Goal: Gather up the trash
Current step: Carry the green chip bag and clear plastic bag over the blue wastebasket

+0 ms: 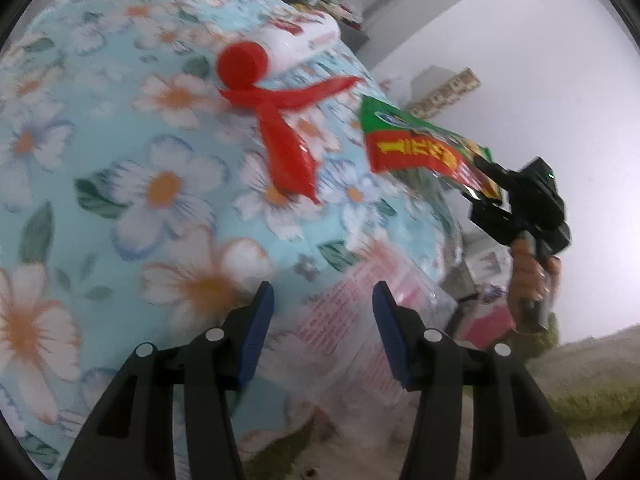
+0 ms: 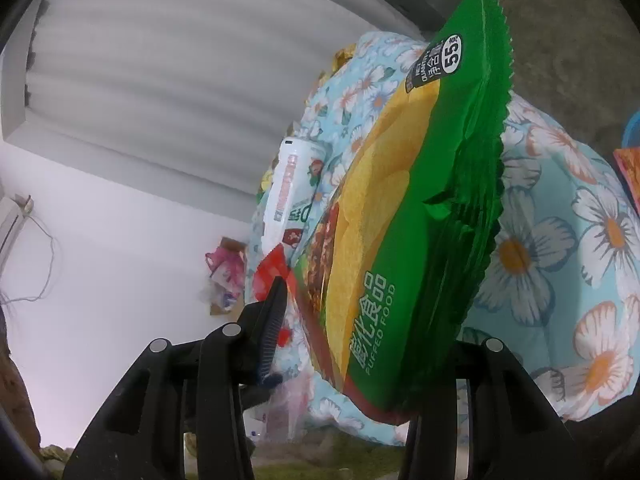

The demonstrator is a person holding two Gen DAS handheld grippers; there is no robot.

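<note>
At six o'clock of the left wrist view, left gripper (image 1: pixel 324 320) with blue pads well apart, pressing on nothing; clear plastic bag (image 1: pixel 348 332) with red print seen in the gap beyond them, hanging at the edge of the floral cloth (image 1: pixel 120 140). Toward twelve o'clock on that cloth, a white bottle (image 1: pixel 304 36) lying on its side, red cap (image 1: pixel 242 65) pointing to nine o'clock. Just below the cap, a flat red wrapper (image 1: pixel 288 148) spread in strips toward five o'clock. At three o'clock, a person's hand (image 1: pixel 532 276) around a black handle, green chips bag (image 2: pixel 400 200) standing out from its tip toward ten o'clock, off the cloth. Through the right wrist view, right gripper (image 2: pixel 360 320) parted: one finger (image 2: pixel 274 320) at seven o'clock clear of the bag, the other hidden behind it at five o'clock. Chips bag upright between the two, filling the middle, serrated edge up toward one o'clock; whether resting on the hidden finger, impossible to tell.
</note>
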